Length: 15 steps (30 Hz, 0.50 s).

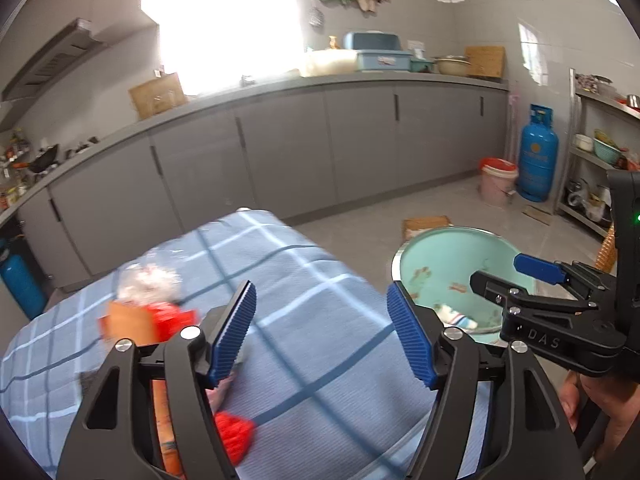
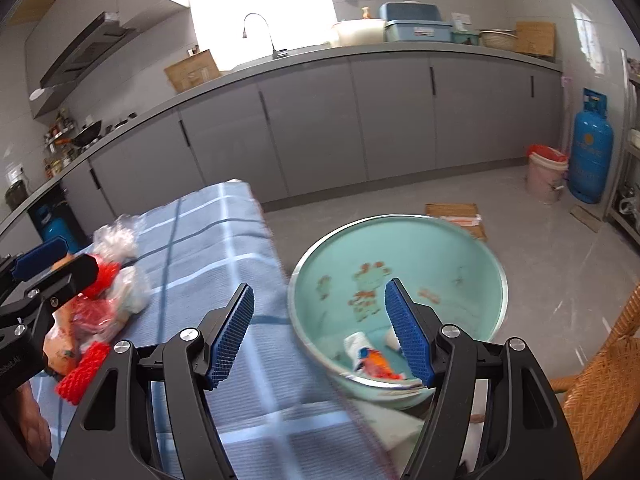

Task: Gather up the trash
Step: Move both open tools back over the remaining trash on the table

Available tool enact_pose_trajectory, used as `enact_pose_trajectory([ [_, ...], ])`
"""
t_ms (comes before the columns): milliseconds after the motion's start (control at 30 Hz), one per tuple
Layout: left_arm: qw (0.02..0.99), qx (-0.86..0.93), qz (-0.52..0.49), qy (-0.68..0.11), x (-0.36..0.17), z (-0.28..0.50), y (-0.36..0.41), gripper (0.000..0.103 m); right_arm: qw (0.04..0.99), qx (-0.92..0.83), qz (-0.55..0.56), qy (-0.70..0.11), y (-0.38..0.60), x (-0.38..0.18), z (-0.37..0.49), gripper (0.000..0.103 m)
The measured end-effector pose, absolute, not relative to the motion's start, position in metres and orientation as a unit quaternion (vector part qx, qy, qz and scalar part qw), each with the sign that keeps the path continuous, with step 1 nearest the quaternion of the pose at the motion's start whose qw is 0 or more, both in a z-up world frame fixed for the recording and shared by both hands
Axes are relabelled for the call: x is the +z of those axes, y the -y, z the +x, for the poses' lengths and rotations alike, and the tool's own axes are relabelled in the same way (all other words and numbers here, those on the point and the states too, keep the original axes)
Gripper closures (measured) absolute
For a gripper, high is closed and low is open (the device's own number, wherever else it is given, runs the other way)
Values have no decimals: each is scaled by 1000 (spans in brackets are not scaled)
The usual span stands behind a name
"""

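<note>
Blue-check cloth: we see a checked cloth (image 1: 304,280) covering the desk, its far corner pointing toward the grey cabinets (image 1: 280,148).
Trash on the desk: a heap of crumpled clear plastic (image 2: 116,240), red foam netting (image 2: 82,372) and orange wrappers (image 2: 60,344) lies near the desk's left edge as the right wrist camera shows it; motion blur hides finer detail.
Bin: a mint-green bin (image 2: 460,248) stands on the floor just off the desk's right edge, and we look down into it.
Trash in the bin: a white and orange wrapper (image 2: 372,360) and a small white scrap lie at the bottom; worn orange marks show on the inner wall.
Left claw: the left claw (image 1: 322,332) is spread wide over the cloth near the desk's right edge, with nothing between its blue ribbed pads (image 1: 236,332); red netting and an orange wrapper show below it at the frame's lower edge, and we cannot tell if they touch it.
Right claw: the right claw (image 2: 320,332) is also spread and empty; its left pad sits in front of the cloth, its right pad in front of the bin's interior.
Hands: we glimpse a hand (image 1: 600,404) under the right claw's body at the right of the left wrist view.
Surroundings: a blue gas cylinder (image 2: 590,152) and a pink bucket (image 2: 546,178) stand at the far wall, flattened cardboard (image 2: 456,216) lies on the floor behind the bin, and a wicker chair (image 2: 600,392) sits at the right.
</note>
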<state>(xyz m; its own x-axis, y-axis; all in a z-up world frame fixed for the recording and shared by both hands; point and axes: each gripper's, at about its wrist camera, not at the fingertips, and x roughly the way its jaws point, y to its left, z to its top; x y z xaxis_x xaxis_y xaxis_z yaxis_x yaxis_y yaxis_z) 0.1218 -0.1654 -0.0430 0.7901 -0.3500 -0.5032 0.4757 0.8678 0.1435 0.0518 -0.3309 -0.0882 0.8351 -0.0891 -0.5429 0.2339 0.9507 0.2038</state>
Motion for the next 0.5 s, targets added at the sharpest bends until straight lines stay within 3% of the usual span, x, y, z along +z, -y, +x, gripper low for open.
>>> enact_pose_trajectory([
  [500,959,-43,127,-251,-52,111,0,24,949,24,71,-306,201,-89,66,35],
])
